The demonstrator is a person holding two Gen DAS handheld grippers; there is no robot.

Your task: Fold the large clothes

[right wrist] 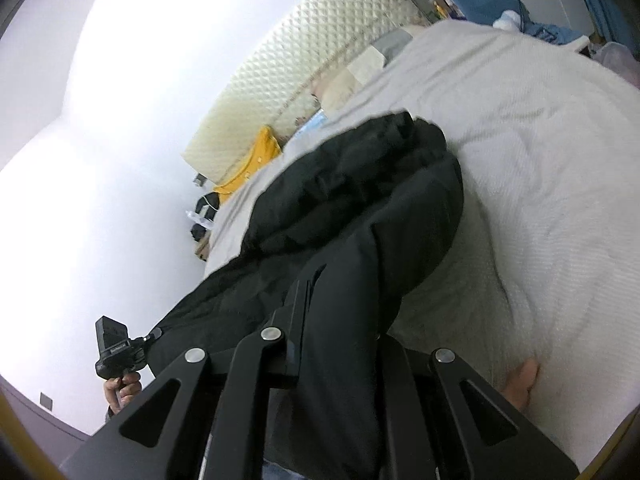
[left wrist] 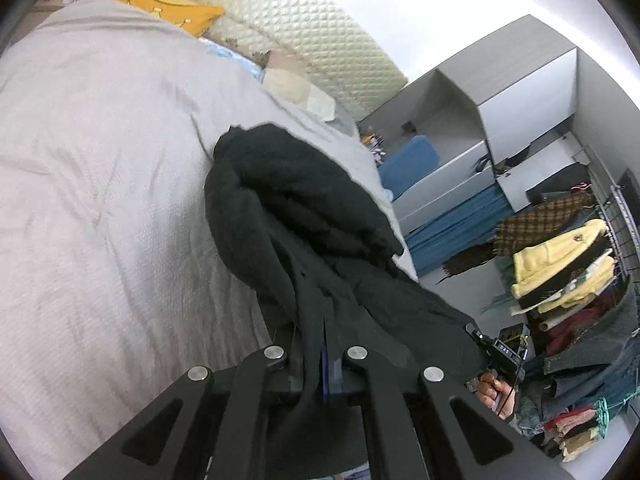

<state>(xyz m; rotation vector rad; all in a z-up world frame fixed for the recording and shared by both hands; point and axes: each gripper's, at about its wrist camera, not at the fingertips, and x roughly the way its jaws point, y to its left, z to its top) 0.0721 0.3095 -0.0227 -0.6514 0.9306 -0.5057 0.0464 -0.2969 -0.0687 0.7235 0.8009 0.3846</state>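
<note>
**Black garment gripped at both ends over the bed**

Left hand-held gripper (left wrist: 320,344): clenched on the black garment (left wrist: 304,216). Dark fabric runs between its fingers and bunches thickly just ahead of them, hiding the fingertips.

Right hand-held gripper (right wrist: 340,320): also clamped on the black garment (right wrist: 360,200). Cloth drapes over the linkage and covers the right finger; the left finger (right wrist: 300,304) shows alongside the fold.

Garment position: a bulky, padded-looking mass, gathered and partly folded, over the grey bedspread (left wrist: 100,160) near the bed's edge. How much of its weight rests on the bed cannot be determined.

Cross-views: the left wrist view shows the person's right hand (left wrist: 494,394) on its handle; the right wrist view shows the left hand (right wrist: 122,390) likewise.

Surroundings: yellow item (left wrist: 160,0) by the quilted headboard (left wrist: 300,20), grey wardrobe (left wrist: 500,100), stacked clothes on a rack (left wrist: 560,272)
</note>
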